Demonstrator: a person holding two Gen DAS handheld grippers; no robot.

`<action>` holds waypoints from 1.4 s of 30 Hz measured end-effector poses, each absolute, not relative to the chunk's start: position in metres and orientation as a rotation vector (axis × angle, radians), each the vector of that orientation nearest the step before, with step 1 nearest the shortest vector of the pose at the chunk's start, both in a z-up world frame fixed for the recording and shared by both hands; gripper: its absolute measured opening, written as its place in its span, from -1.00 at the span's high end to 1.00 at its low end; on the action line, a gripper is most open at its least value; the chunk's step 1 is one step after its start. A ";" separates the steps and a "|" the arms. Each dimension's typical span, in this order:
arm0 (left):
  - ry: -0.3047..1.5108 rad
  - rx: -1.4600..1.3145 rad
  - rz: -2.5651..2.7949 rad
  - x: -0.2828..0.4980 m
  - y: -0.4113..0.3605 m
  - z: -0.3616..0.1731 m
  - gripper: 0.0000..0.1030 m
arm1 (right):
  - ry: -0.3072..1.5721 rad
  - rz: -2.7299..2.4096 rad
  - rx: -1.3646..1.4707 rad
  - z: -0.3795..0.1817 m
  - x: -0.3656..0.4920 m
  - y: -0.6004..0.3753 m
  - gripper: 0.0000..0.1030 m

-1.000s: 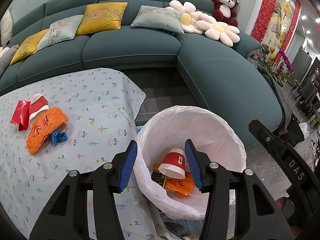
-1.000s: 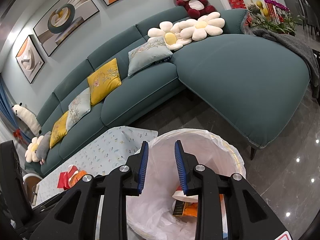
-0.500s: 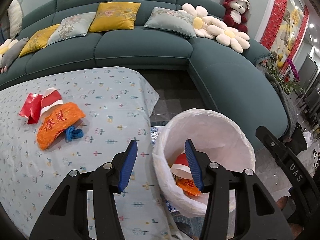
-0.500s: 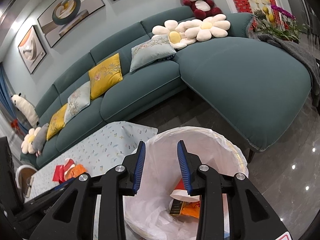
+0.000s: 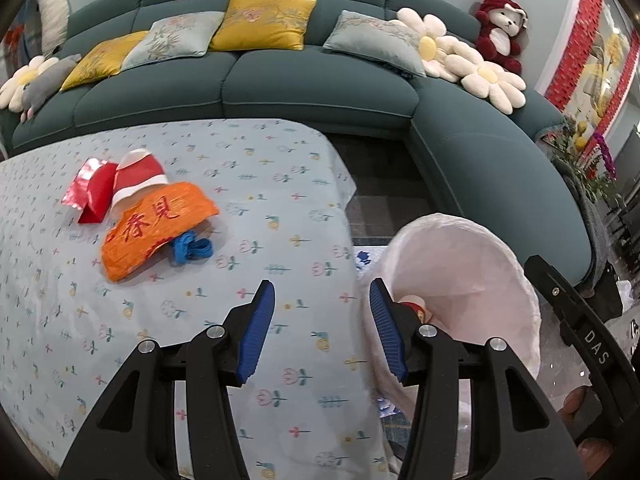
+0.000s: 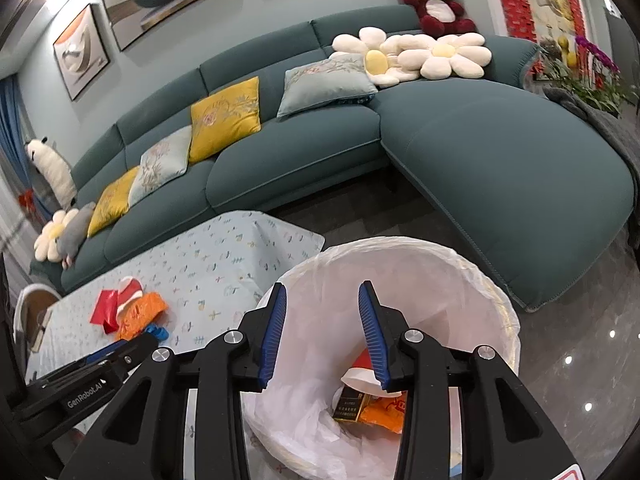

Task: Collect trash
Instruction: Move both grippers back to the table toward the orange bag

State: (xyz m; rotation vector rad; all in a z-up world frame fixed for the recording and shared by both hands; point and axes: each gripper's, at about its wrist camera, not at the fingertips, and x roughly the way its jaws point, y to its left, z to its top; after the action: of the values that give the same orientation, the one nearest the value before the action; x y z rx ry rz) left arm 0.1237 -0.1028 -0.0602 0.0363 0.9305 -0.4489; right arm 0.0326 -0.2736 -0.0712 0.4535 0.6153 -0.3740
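A white-lined trash bin (image 5: 460,264) stands on the floor beside the table (image 5: 280,200). It holds a red-and-white cup (image 6: 362,370), a dark box (image 6: 350,404) and an orange wrapper (image 6: 384,412). On the tablecloth lie an orange wrapper (image 5: 156,228), a red-and-white cup (image 5: 138,178), red foil (image 5: 94,192) and a blue clip (image 5: 192,248). My left gripper (image 5: 320,328) is open and empty over the table's right edge. My right gripper (image 6: 322,332) is open and empty above the bin (image 6: 492,292).
A teal corner sofa (image 5: 280,80) with cushions and plush toys wraps around behind the table and to the right. Dark floor (image 5: 380,176) lies between sofa and table. Flowers (image 5: 592,152) stand at the far right.
My left gripper has swung left from above the bin to over the table's edge. My right gripper has opened wider and stays above the bin.
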 end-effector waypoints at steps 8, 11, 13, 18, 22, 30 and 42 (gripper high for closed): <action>0.946 0.008 -0.407 0.135 -0.076 -0.068 0.08 | 0.656 -0.352 0.397 -0.076 0.046 -0.258 0.27; 0.950 -0.001 -0.388 0.139 -0.065 -0.071 0.08 | 0.672 -0.344 0.379 -0.078 0.050 -0.252 0.27; 0.954 -0.008 -0.375 0.141 -0.059 -0.073 0.08 | 0.682 -0.336 0.368 -0.080 0.053 -0.248 0.27; 0.946 -0.010 -0.325 0.148 -0.037 -0.078 -0.12 | 0.705 -0.300 0.346 -0.085 0.061 -0.235 0.27; 0.928 0.018 -0.272 0.154 -0.016 -0.084 -0.21 | 0.733 -0.265 0.319 -0.091 0.072 -0.219 0.26; 0.938 0.031 -0.191 0.179 0.030 -0.099 -0.21 | 0.769 -0.167 0.290 -0.101 0.095 -0.177 0.27; 0.927 0.186 -0.250 0.218 0.018 -0.132 -0.21 | 0.827 -0.074 0.296 -0.120 0.128 -0.139 0.27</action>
State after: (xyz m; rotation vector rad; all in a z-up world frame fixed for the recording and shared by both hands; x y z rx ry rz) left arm 0.2178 0.0180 -0.1323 0.1862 0.9265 -0.2499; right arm 0.1281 -0.1392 -0.1204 0.2958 0.8272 -0.0740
